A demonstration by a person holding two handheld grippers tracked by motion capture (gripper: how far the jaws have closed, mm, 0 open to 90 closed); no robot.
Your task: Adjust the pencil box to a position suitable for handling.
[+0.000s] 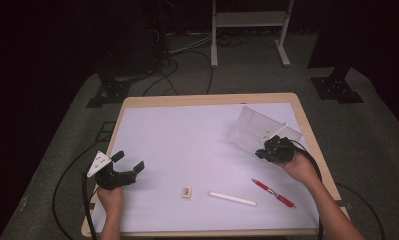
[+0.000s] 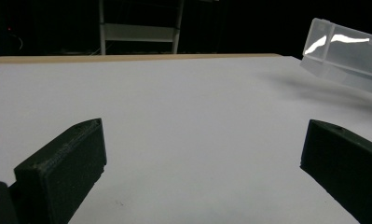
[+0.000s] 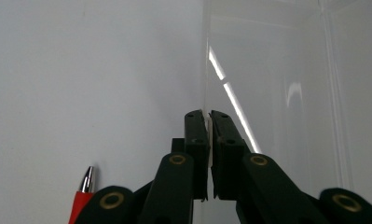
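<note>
A clear plastic box (image 1: 259, 129) hangs tilted above the right back part of the white table top (image 1: 187, 145). My right gripper (image 1: 270, 142) is shut on its near wall. In the right gripper view the two jaws (image 3: 209, 116) pinch the thin clear edge of the box (image 3: 277, 70). My left gripper (image 1: 128, 161) rests at the table's left front, open, with nothing between its fingers. Its view shows the wide-apart jaws (image 2: 202, 158) over bare white surface, and the raised box (image 2: 347, 56) at the far right.
A red pen (image 1: 273, 192) lies at the right front, its tip also visible beside my right gripper (image 3: 83, 196). A white stick (image 1: 232, 198) and a small pale block (image 1: 186, 191) lie near the front middle. Cables and stands are on the floor behind.
</note>
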